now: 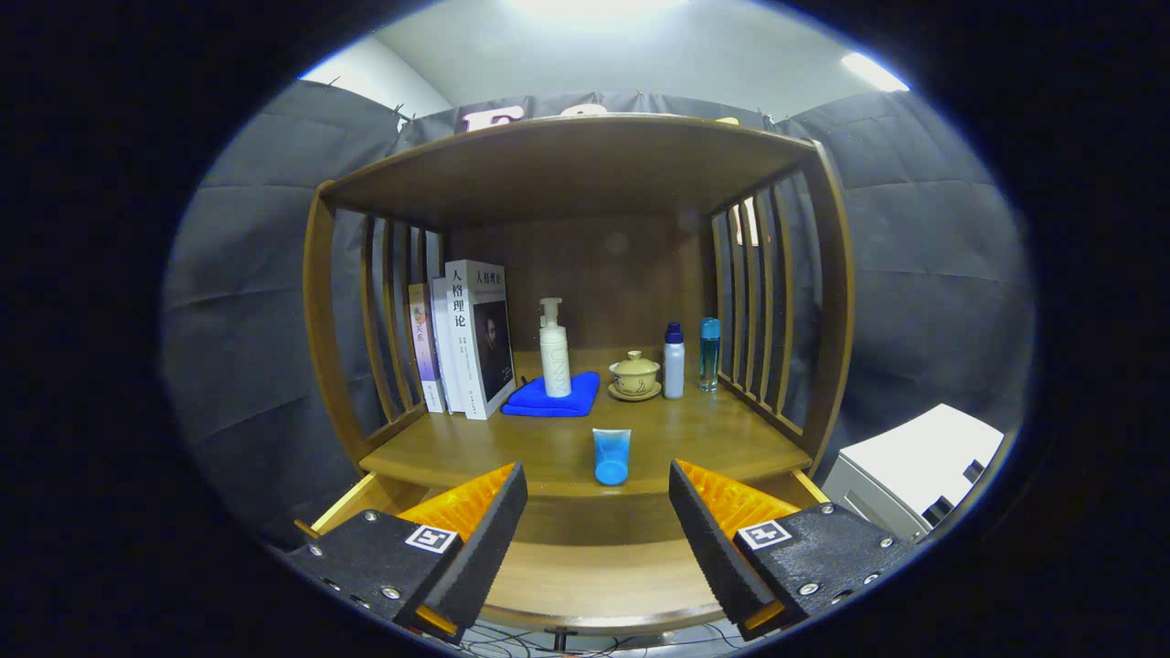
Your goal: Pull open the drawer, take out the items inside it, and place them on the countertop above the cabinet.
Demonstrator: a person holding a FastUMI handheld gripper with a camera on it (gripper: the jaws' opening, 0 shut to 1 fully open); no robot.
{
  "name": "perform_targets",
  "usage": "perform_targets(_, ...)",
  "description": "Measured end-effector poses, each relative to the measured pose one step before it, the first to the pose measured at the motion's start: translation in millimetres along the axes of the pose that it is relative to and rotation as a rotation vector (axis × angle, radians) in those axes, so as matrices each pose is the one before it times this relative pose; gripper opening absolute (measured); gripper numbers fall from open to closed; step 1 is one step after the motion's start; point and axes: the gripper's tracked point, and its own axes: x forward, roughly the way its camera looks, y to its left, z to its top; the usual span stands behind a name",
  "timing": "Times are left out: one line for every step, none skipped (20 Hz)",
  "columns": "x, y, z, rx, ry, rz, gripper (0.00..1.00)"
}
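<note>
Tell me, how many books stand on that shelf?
3, upright in a row by the left slats: a thin one outermost, a middle one, then the biggest beside the blue cloth.

The wooden countertop [695,439], mid-frame, carries upright books [462,338] at left, a folded blue cloth [530,400] under a white pump bottle [554,352], a lidded teacup [634,375], two slim bottles [691,358], and a blue tube [611,456] at its front edge.

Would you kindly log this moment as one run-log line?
drawer: pulled open | blue tube: standing on countertop | gripper: jaws open, holding nothing, above drawer
</note>
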Motion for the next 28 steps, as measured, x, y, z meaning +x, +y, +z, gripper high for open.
perform_targets(-7.24,-4.64,-2.90,-0.00229,-0.01251,-0.00928,0.96)
perform_targets(-7.41,-3.77,-2.73,-0.00455,-0.00878,-0.00762,0.96)
perform_targets(-7.09,-1.57,-3.03,-0.00327,-0.00584,-0.00208,0.96)
perform_targets(-6.35,0.71,-2.35,-0.00085,-0.00467,0.00558,0.96)
perform_targets(-6.60,-0.41,-4.16,-0.00005,0.00014,0.00149,0.96)
perform_targets(-5.96,-0.34,-3.01,-0.00637,-0.00386,0.00333,0.96)
perform_targets(-6.45,-0.93,-3.85,-0.01417,-0.00321,-0.00377,0.96)
perform_targets(-6.93,-0.84,-4.54,-0.01600,-0.00586,-0.00343,0.96)
perform_targets(-6.74,1.05,-4.39,-0.01101,-0.00881,-0.00510,0.96)
perform_targets(-6.83,2.31,-7.82,-0.00063,-0.00040,-0.00442,0.96)
perform_targets(-6.96,4.30,-8.53,0.00439,0.00533,0.00340,0.96)
perform_targets(-5.93,3.86,-9.38,0.00114,0.00558,0.00257,0.96)
perform_targets(-5.50,3.39,-8.11,-0.00452,0.00515,0.00377,0.96)
perform_targets(-3.36,3.88,-7.11,-0.01181,0.00348,0.00307,0.96)
perform_targets(-3.85,2.30,-7.10,-0.01197,0.00464,-0.00145,0.96)
perform_targets(-2.43,1.07,-7.91,-0.00617,0.00933,-0.00748,0.96)
perform_targets(0.04,3.54,-6.79,0.00083,0.00517,0.00177,0.96)
perform_targets(-0.36,4.42,-6.58,0.00926,0.00946,0.00876,0.96)
perform_targets(-0.35,3.27,-7.58,0.01337,0.01117,0.00900,0.96)
perform_targets(2.51,1.90,-6.19,0.01450,0.01080,0.00698,0.96)
perform_targets(1.15,-0.58,-7.83,0.01447,0.00969,0.00219,0.96)
perform_targets(1.82,-0.01,-5.55,0.01201,0.00812,0.00272,0.96)
perform_targets(1.83,0.36,-6.14,0.00735,0.01156,0.00550,0.96)
perform_targets(3.31,0.19,-4.91,-0.00217,0.01013,0.00500,0.96)
perform_targets(2.90,-0.10,-3.96,-0.00949,0.00888,0.00244,0.96)
perform_targets(3.59,0.44,-2.92,-0.01286,0.00607,0.00413,0.96)
perform_targets(4.00,1.51,-1.07,-0.01048,0.00268,0.00565,0.96)
perform_targets(3.67,1.32,-0.26,-0.00833,0.00045,0.00719,0.96)
